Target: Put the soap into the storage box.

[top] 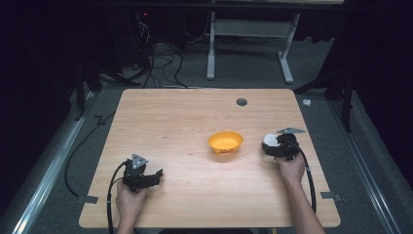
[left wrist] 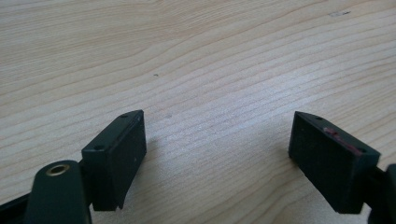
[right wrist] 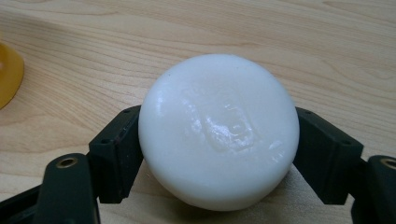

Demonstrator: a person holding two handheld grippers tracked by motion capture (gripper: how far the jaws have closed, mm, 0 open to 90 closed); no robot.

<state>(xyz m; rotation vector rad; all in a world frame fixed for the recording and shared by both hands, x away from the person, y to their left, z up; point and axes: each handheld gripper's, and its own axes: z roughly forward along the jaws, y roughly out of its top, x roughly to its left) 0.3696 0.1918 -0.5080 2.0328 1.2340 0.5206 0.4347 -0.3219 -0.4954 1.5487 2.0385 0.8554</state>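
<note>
A round white bar of soap [right wrist: 218,133] lies on the wooden table [top: 195,122] at the right, and my right gripper [right wrist: 218,154] is shut on it, one black pad on each side. In the high view the soap [top: 269,140] shows as a white patch at the tip of the right gripper [top: 273,145]. An orange bowl [top: 225,142] stands just left of it, and its rim [right wrist: 8,74] edges into the right gripper view. My left gripper [top: 155,176] rests low on the table's near left, open, with bare wood between its jaws [left wrist: 217,158].
A dark round grommet [top: 241,102] sits near the table's far edge. Behind the table are a white desk frame [top: 253,39] and loose cables [top: 156,58] on the floor. A cable trails from each gripper over the near edge.
</note>
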